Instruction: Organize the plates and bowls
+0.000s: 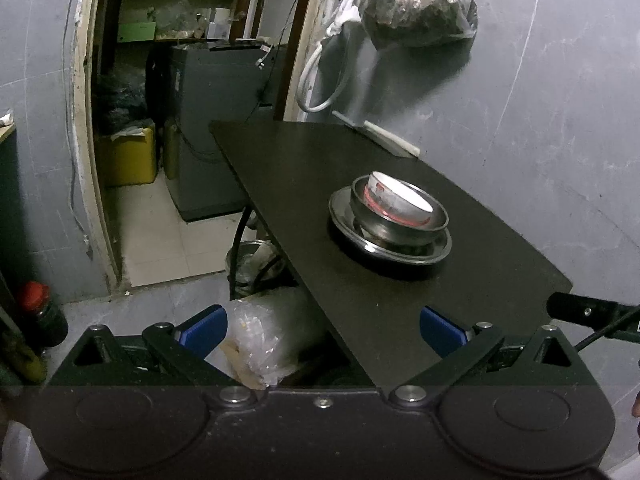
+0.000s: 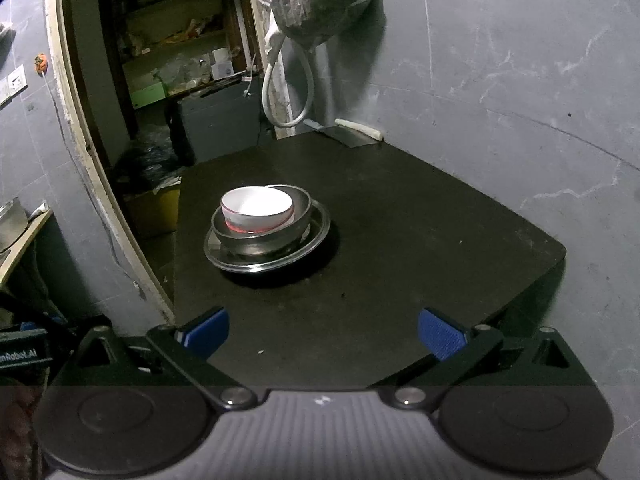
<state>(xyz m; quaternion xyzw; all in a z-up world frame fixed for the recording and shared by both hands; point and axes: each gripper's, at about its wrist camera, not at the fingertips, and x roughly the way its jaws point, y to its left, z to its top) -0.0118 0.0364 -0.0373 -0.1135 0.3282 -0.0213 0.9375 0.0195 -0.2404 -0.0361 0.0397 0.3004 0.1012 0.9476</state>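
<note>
On the matte black tabletop [image 2: 400, 240] stands one nested stack: a shallow, round stainless-steel plate [image 2: 316, 236] at the bottom, a steel bowl [image 2: 302, 208] sitting inside it, and a white ceramic bowl with a red band near its base [image 2: 256, 206] resting in the steel bowl, tilted and pushed toward one side of it. The stack is well apart from both claws.

The left claw [image 1: 322, 330] hangs wide open and empty at the near edge of the tabletop; the right claw [image 2: 322, 332] is likewise spread open, holding nothing, over the near part of the surface.

Judging by how things lie, the stacking looks nearly or wholly done; what remains, if anything, is to seat the white bowl level. To do that well, approach from above, pinch its rim lightly on the high side, and lower it gently, since glazed ceramic slides on polished steel and the thin-walled metal pieces would shift on the smooth board if nudged sideways.
</note>
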